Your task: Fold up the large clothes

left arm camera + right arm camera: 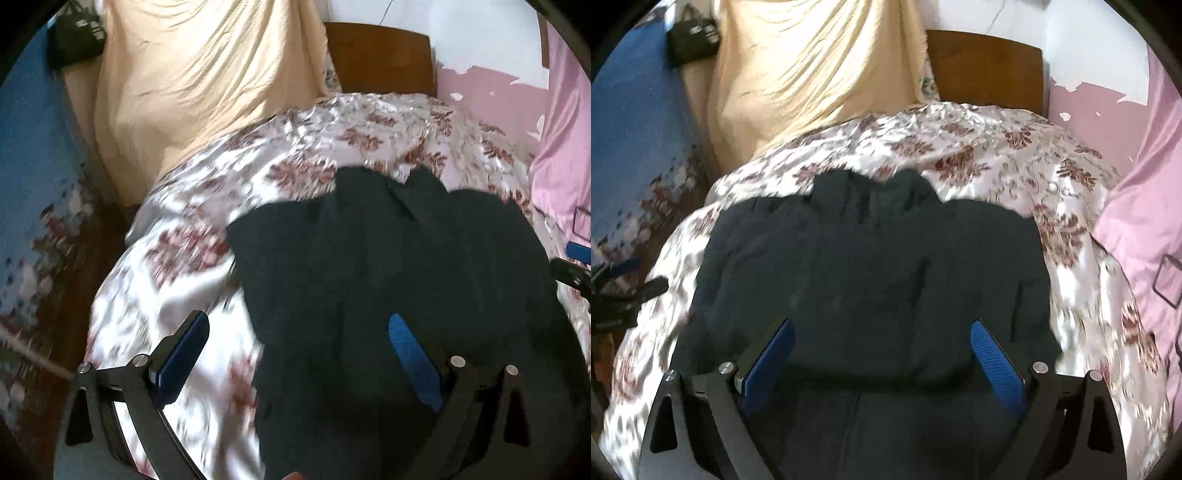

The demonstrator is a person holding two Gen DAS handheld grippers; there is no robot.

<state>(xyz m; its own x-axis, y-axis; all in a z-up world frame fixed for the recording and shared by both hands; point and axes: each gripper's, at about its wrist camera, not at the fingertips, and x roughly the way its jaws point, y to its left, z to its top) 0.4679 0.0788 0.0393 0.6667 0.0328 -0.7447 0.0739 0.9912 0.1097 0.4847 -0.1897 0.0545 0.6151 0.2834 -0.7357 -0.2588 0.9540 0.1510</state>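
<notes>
While both hand-held grippers [299, 354] [882, 354] gape empty, dark garment [871, 266] covers floral bedspread [997, 147] beside cream cloth [812, 66].

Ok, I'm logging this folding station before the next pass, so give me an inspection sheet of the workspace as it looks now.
Surface: bed with a shiny floral bedspread, rumpled.
Job's things: one dark garment lying spread on the bedspread, its collar end away from the cameras; fold state unclear.
Clutter: cream cloth draped at the head of the bed; black bag at upper left.
Grippers: left gripper open, over the garment's left edge; right gripper open above the garment, nothing between the pads.
Cables: thin wire on the white wall.
Surroundings: wooden headboard; pink fabric on the right; blue cloth on the left.
</notes>
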